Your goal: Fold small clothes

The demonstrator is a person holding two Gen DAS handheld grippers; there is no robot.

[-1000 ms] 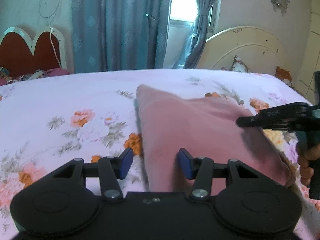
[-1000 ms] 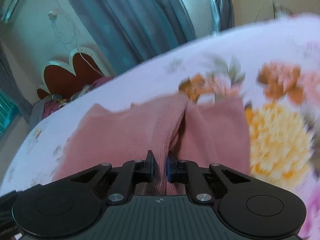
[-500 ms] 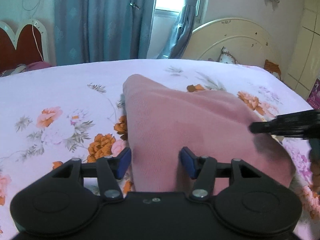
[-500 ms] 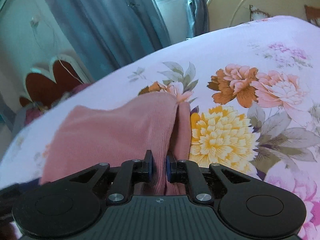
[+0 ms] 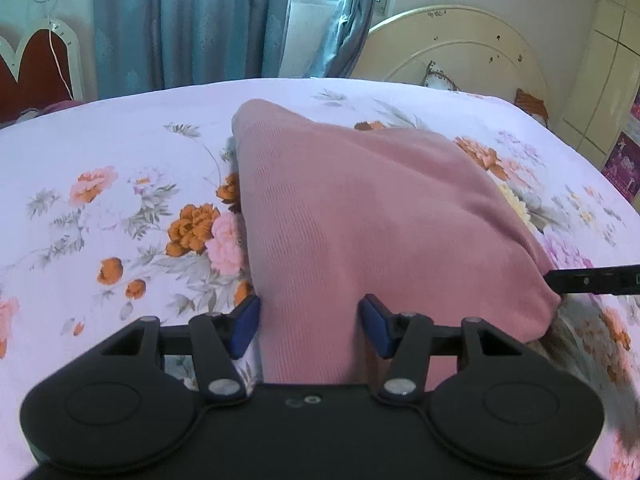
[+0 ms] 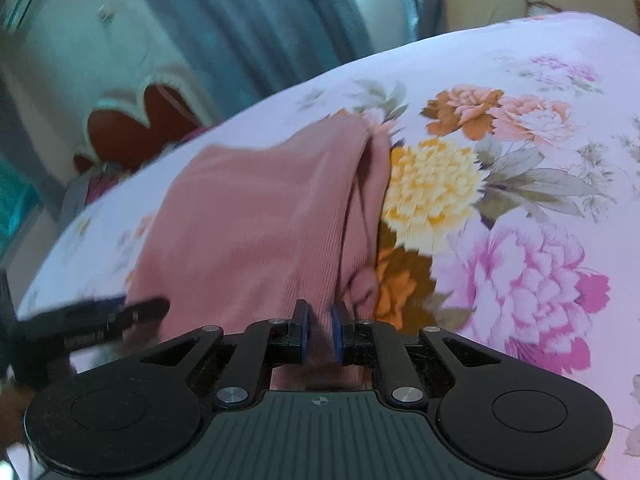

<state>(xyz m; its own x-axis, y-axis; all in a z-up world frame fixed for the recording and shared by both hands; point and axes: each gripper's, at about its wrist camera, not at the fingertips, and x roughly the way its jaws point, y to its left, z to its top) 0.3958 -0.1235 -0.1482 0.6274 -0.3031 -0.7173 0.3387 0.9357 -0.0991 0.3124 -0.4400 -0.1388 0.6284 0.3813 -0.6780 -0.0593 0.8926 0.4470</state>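
Observation:
A pink knit garment [image 5: 380, 208] lies folded on the flowered bedsheet [image 5: 100, 152], its near edge raised. My left gripper [image 5: 310, 328] stands open, its blue pads on either side of the garment's near left part without squeezing it. My right gripper [image 6: 319, 332] is shut on a bunched fold of the pink garment [image 6: 248, 220] at its right edge. In the left wrist view the right gripper's black finger [image 5: 592, 280] pokes in at the garment's near right corner. The left gripper [image 6: 120, 312] appears blurred at the garment's left edge in the right wrist view.
The bed fills both views. A cream headboard [image 5: 460, 48] stands at the far right, blue curtains [image 5: 180, 20] and a window behind. A red heart-shaped bed end [image 5: 32, 64] is at the far left. Bare sheet lies left of the garment.
My right gripper has pulled the garment's right edge nearer and lower in the left wrist view. The left gripper has sunk closer to the garment, with its jaws still apart.

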